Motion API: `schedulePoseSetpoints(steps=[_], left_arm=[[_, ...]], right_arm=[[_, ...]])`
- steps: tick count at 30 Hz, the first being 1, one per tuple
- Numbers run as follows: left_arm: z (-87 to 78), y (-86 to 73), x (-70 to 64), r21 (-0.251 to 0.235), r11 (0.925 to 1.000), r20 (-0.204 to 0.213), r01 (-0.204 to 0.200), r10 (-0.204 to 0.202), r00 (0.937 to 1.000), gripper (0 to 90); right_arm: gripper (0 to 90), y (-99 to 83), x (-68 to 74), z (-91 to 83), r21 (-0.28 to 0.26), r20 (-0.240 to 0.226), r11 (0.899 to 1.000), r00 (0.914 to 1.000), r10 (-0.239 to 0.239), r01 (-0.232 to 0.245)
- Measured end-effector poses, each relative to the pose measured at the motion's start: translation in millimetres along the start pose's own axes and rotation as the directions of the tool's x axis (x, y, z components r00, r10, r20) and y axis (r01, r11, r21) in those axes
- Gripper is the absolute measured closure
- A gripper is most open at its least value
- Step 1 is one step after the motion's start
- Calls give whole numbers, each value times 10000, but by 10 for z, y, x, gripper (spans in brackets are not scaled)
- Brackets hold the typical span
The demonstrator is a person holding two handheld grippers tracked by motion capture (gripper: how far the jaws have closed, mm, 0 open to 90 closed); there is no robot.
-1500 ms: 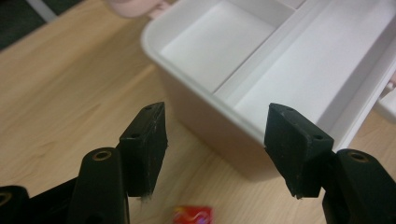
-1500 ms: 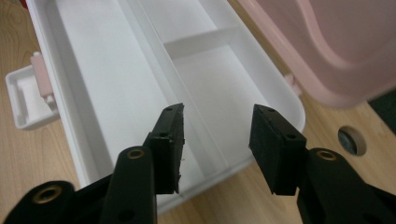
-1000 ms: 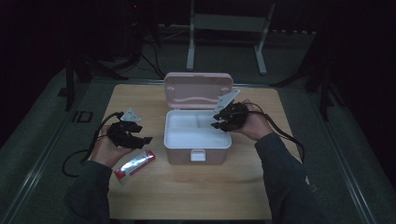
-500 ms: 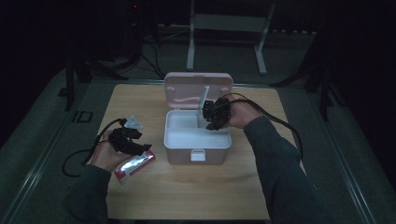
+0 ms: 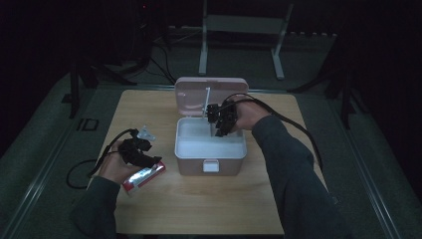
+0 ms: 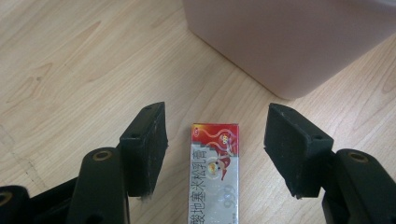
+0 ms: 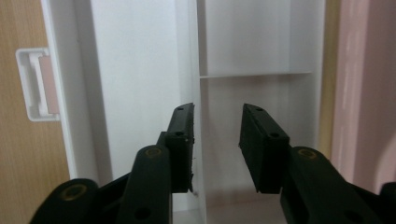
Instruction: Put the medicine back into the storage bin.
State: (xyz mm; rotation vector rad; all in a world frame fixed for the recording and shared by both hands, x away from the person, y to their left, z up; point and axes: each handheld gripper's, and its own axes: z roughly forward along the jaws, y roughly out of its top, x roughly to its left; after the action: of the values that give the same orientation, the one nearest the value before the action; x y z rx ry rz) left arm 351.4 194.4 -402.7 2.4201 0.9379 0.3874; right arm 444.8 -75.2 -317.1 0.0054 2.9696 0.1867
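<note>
Carton (image 6: 215, 172): a red and silver carton is being left flat on the table (image 5: 209, 209), near its left edge, just left of the box's front-left corner; in the left gripper view one short end is pointing toward the box wall.
Left gripper (image 6: 215, 149): it is being held low over the carton with the jaws spread wide, one on each side of the carton's end and neither touching it.
Box (image 5: 211, 152): a pink box is standing at the middle of the table, lid (image 5: 209, 94) tilted up at the back, white tray (image 7: 140, 70) inside with a thin divider (image 7: 196, 84).
Right gripper (image 7: 217, 140): it is being held inside the open box, jaws partly apart with nothing between them; one jaw is lying close against the divider.
Risk, carton: if the jaws are being closed off-centre, the carton is likely to be pushed sideways or turned instead of gripped; its glossy skin may let it slip.
Risk, box: if the right gripper is being lifted carelessly, the divider may be caught and the tray dragged up.
Risk, crowding: the carton's way in is being blocked while the right gripper is occupying the box.
</note>
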Motion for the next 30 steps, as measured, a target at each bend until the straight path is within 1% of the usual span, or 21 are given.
schedulePoseSetpoints(steps=[2, 5, 6, 9, 11, 13, 15, 18, 20, 21, 23, 24, 28, 30], left_arm=[[21, -9, 3, 75, 10000, -50, -27, 27, 10000, 396], [52, -23, 2, 222, 9997, -40, -45, 46, 10000, 402], [62, -29, 1, 292, 9995, -57, -71, 72, 10000, 403], [89, -54, 1, 418, 9991, -41, -92, 94, 9999, 409], [106, -72, -1, 527, 9986, -81, -100, 105, 9999, 411], [120, -92, -6, 604, 9981, -30, -103, 105, 9999, 414], [125, -110, -5, 696, 9975, -36, -150, 153, 9999, 414], [125, -141, -1, 705, 9975, -16, -96, 97, 10000, 424], [127, -166, 1, 693, 9976, -39, -77, 80, 10000, 429], [127, -178, 1, 662, 9978, -63, -52, 56, 10000, 431], [122, -203, -1, 572, 9984, -60, 26, -23, 10000, 430], [117, -215, -2, 546, 9985, -69, 46, -42, 10000, 431], [107, -259, -5, 397, 9991, -75, 115, -112, 9999, 431], [107, -282, -9, 300, 9993, -111, 213, -210, 9997, 431]], right_arm=[[675, 13, -8, 29, 112, -116, 9999, 9999, 10, -9], [706, 52, -9, 64, 119, -326, 9999, 9994, -81, 85], [719, 66, -12, 74, 174, -410, 9998, 9991, -66, 73], [751, 126, -5, 107, 552, -462, 9981, 9987, -230, 255], [764, 167, -2, 114, 561, -677, 9979, 9973, -272, 311], [776, 202, -8, 128, 571, -883, 9980, 9958, -233, 284], [781, 215, -22, 172, 748, -910, 9968, 9956, -205, 274], [800, 223, -29, 243, 1071, -934, 9939, 9955, -151, 251], [813, 238, -23, 268, 1093, -962, 9934, 9951, -231, 336], [820, 246, -16, 275, 1153, -1005, 9930, 9949, -126, 242], [833, 251, -31, 306, 1184, -989, 9924, 9949, -208, 325], [840, 250, -30, 316, 1219, -959, 9923, 9953, -100, 217], [853, 259, -33, 340, 1316, -1024, 9908, 9946, -170, 305], [861, 260, -33, 351, 1332, -1069, 9906, 9942, -154, 297]])
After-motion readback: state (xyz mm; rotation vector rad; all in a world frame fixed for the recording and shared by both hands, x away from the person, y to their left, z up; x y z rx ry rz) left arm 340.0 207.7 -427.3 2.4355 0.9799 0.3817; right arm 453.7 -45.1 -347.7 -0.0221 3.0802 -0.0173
